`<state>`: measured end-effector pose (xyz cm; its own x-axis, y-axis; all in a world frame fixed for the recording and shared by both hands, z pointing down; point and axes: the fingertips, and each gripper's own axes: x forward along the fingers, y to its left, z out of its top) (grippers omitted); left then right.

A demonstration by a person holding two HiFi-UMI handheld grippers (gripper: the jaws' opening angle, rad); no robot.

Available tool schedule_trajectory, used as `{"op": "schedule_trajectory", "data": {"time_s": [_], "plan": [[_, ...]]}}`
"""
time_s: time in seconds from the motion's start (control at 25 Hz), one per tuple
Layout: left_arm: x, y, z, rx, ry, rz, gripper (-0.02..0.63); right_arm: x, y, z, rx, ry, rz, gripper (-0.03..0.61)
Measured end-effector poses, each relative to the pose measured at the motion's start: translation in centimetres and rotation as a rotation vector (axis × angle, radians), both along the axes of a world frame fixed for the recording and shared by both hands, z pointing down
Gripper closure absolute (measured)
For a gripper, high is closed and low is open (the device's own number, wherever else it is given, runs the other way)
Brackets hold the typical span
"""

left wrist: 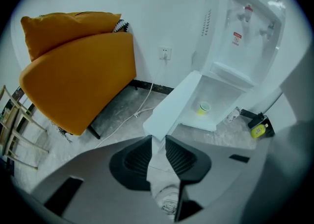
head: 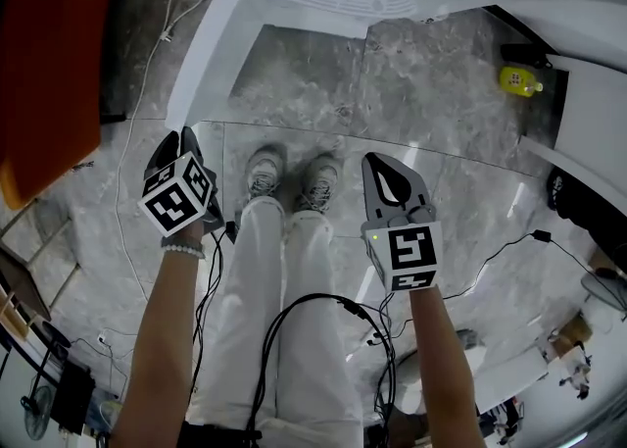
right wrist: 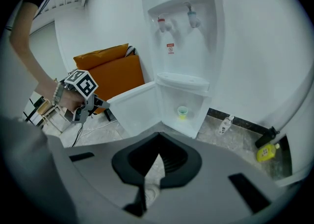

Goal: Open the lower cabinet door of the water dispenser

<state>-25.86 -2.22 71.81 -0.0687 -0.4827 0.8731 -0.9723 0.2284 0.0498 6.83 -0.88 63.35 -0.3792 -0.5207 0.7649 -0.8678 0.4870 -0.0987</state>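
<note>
I find the door [left wrist: 171,105] swung wide at the dispenser's [left wrist: 240,46] foot, ahead of the left gripper [left wrist: 158,138], the nearer one. Its jaws stand slightly apart, empty. The right gripper [right wrist: 159,142] is closed.

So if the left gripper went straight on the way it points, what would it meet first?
Most likely the near edge of the open door, which sits just beyond the left gripper and its slightly parted, empty jaws. Depth is unclear, so it might stop short of that and reach the floor instead.
</note>
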Motion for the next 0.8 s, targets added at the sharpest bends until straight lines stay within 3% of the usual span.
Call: {"op": "schedule_trajectory", "data": {"time_s": [0.48, 0.64, 0.8], "plan": [[-5.2, -3.1, 0.0, 0.074, -0.088, -0.020, 0.529, -0.4, -0.7, 0.3, -0.004, 0.007, 0.016, 0.576], [-5.9, -3.8, 0.0, 0.107, -0.062, -0.047, 0.529, -0.7, -0.5, 0.5, -0.012, 0.007, 0.007, 0.577], [-5.6, -3.8, -0.3, 0.108, -0.025, -0.003, 0.528, -0.5, -0.4, 0.7, -0.024, 0.028, 0.000, 0.577]]}}
